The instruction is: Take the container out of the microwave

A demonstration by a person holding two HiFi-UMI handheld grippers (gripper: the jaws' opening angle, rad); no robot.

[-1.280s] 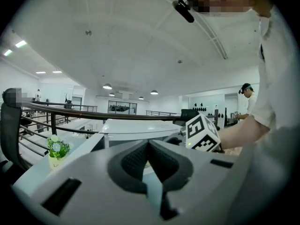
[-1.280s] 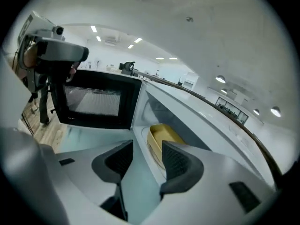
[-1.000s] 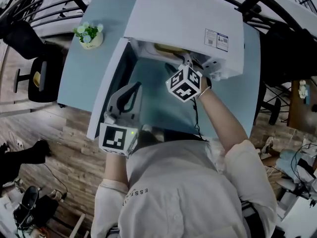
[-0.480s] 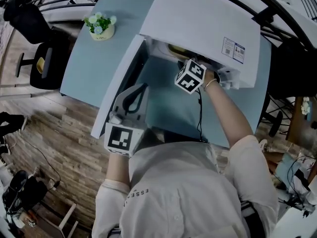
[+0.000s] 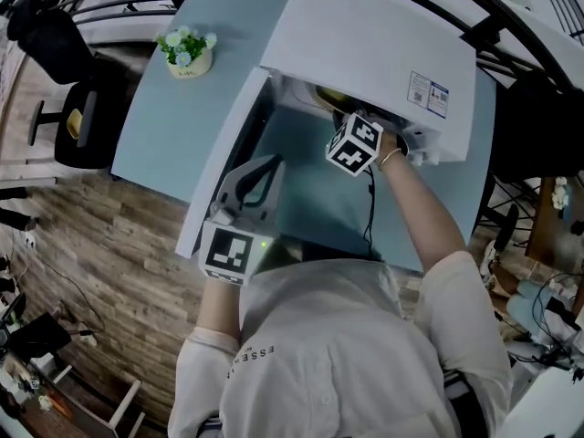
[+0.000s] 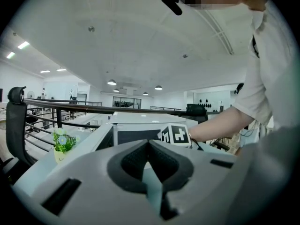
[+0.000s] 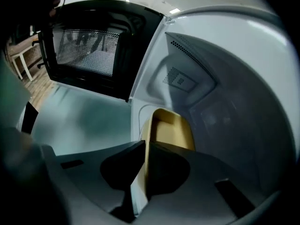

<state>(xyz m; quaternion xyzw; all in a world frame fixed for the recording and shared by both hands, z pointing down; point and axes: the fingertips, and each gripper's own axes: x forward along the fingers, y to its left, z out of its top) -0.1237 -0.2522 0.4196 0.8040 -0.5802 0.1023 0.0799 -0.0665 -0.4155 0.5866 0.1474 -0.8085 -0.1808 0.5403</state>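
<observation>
Since a second ago, my right gripper (image 7: 145, 144) has slid a bit further into the mouth of the microwave (image 5: 365, 35), and my left gripper (image 6: 149, 142) has stayed low by the open door (image 5: 219, 167). Now the right gripper's jaws are squeezed on the near wall of the yellow container (image 7: 171, 130), with one jaw on the outside and one jaw on the inside. The container is still inside the microwave, sitting on its floor close to the front opening. From the head view I can see only a small yellow bit of it under the white top of the microwave. The marker cube (image 5: 354, 144) on the right gripper is just outside the opening, and the person's bare arm reaches up to it. The left gripper's jaws are pressed together at the tips and hold nothing. It hangs over the blue-green table (image 5: 173, 117), just beside the door, which is swung wide out to the left. Through the right gripper view I can see the door's dark window with its dotted mesh. A little pot of flowers (image 5: 187, 51) stands on the far left part of the table, well away from the microwave. A black chair (image 5: 78, 126) stands on the wooden floor (image 5: 119, 272) off the left side of the table. The person wears a white shirt (image 5: 338, 354).
</observation>
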